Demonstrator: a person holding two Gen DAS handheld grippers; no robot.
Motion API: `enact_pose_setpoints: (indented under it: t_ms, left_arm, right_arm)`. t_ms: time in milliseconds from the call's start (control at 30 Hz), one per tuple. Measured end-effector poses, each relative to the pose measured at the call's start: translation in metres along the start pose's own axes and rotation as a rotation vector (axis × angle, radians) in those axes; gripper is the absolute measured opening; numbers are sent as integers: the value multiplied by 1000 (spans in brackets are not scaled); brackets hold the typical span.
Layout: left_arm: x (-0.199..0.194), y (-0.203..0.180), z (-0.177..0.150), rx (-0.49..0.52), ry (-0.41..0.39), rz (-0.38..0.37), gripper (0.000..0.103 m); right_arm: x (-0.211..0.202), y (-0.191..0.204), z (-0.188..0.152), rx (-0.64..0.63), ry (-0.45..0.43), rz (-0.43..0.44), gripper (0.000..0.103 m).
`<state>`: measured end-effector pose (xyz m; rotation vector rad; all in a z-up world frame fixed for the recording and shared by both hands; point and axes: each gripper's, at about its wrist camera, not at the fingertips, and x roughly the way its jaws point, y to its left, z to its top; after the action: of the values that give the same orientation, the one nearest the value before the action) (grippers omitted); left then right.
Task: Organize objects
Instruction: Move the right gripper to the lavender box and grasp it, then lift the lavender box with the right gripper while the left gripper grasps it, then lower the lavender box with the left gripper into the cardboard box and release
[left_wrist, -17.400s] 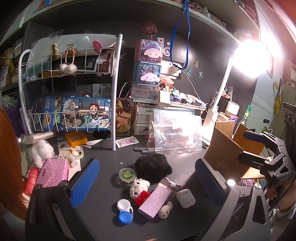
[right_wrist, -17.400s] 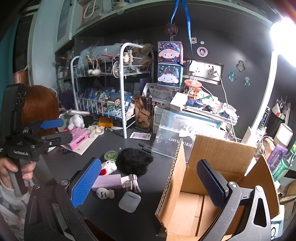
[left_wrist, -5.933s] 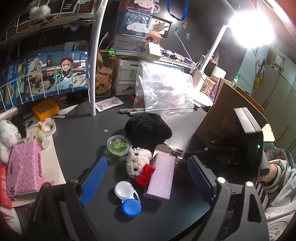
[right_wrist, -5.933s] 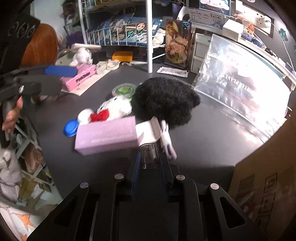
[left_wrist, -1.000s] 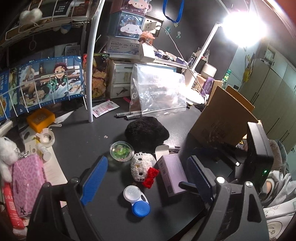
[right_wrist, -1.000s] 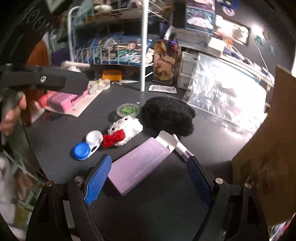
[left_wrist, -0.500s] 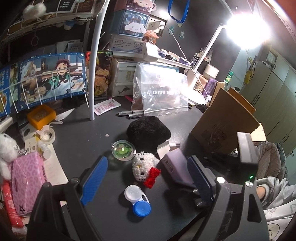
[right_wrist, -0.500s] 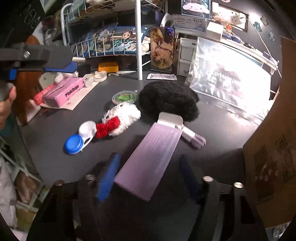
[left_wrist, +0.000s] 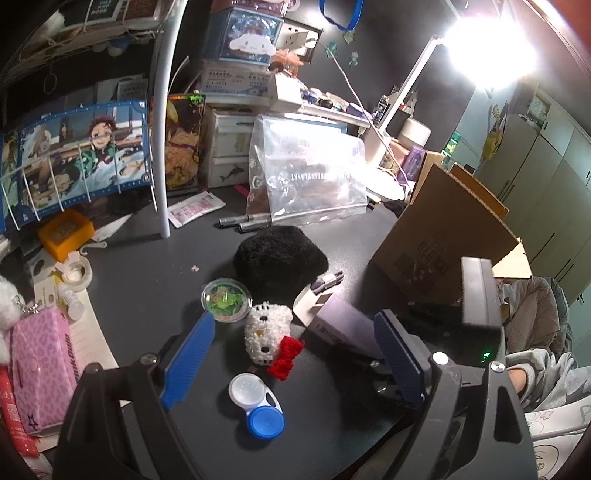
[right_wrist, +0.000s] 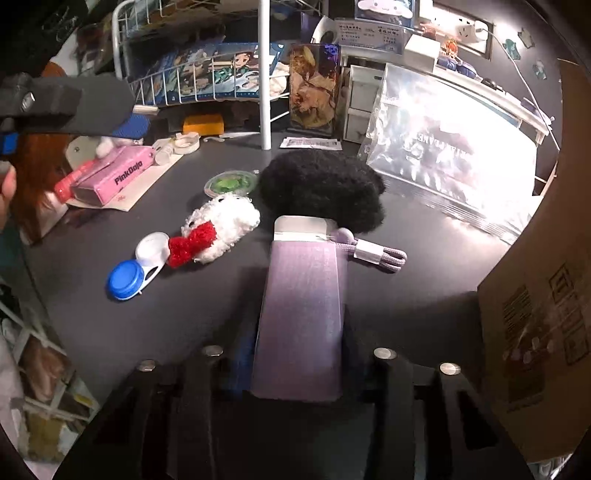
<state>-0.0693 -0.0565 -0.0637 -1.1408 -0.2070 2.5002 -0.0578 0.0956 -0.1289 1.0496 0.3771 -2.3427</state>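
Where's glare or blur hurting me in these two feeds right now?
Left wrist view: the desk lamp blows out the top right corner, but the desk items stay sharp. Right wrist view: glare washes out the plastic bag, and the right gripper, jaws closing around the purple box, is dark and smeared.

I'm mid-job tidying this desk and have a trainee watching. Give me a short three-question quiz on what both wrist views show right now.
1. True or false: the left gripper holds the white crocheted plush.
2. Which object sits between the right gripper's closing jaws? A) blue-and-white contact lens case B) purple box C) black fuzzy pouch
3. Fill in: the round clear container with green contents lies beside the ____ fuzzy pouch.

Key:
1. False; its jaws stand open above the desk, holding nothing.
2. B; the box's open flap points toward the pouch, with a purple cable at its flap end.
3. Black.
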Motion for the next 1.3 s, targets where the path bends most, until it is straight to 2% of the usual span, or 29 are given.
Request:
enact_pose_setpoints:
  t_ms: [100, 200, 367, 500, 733, 867, 933, 1167, 1300]
  left_arm:
    - [6, 1, -3, -12, 16, -6, 86]
    - [10, -3, -5, -18, 26, -29, 86]
    - [14, -20, -3, 2, 30, -68, 86]
    - [7, -35, 8, 14, -11, -127, 86]
    - [-19, -53, 33, 53, -107, -167, 85]
    - [-31, -66, 48, 103, -132, -175, 66]
    - [-36, -76, 57, 138, -143, -166, 61]
    - [-37, -111, 89, 237, -167, -143, 60]
    - [-22, -131, 111, 274, -154, -161, 59]
  right_arm:
    - [-4, -1, -4, -30, -13, -6, 34]
    - [-13, -9, -5, -1, -31, 34, 34]
    - [-42, -13, 6, 6, -122, 97, 34]
    - [-73, -6, 22, -36, -212, 163, 34]
    - [-116, 7, 49, -128, -317, 188, 34]
    - [-126, 1, 65, -146, -332, 192, 34]
    - [-132, -3, 72, -141, -332, 190, 34]
    - [-156, -34, 84, -100, -355, 177, 33]
    - [-165, -60, 89, -63, -341, 158, 33]
